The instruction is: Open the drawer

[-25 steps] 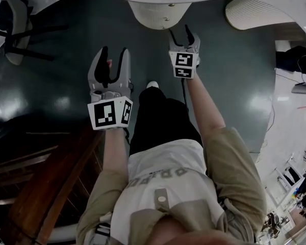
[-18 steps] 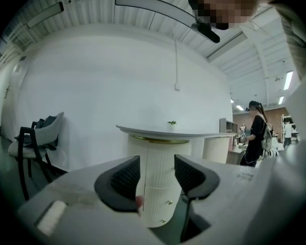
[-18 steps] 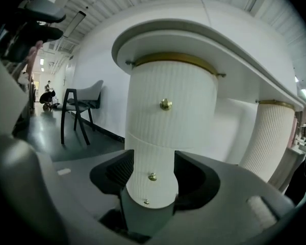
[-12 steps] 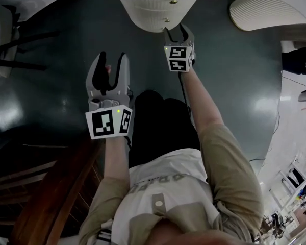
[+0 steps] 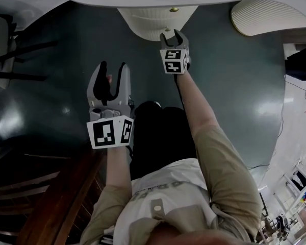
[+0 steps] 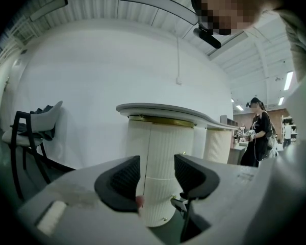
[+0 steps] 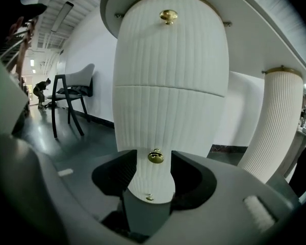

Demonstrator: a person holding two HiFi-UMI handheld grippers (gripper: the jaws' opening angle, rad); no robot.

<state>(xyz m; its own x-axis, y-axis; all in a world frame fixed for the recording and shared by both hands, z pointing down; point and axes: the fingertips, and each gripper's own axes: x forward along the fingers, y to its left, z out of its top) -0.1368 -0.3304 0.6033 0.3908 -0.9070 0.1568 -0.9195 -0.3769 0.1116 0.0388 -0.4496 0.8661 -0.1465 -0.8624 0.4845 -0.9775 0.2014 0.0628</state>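
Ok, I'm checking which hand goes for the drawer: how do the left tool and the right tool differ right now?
The right tool is up at the ribbed cabinet, a brass knob framed between its jaws; the left tool hangs back, jaws empty. The right tool's jaws have just been closing, not yet touching the knob; the left tool's stand apart. Both are open and face the cabinet.

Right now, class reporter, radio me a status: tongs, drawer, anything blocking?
Left tongs open, empty. Right tongs open, just been closing, brass knob lined up between them, not gripped. Drawer shut. Nothing blocking.
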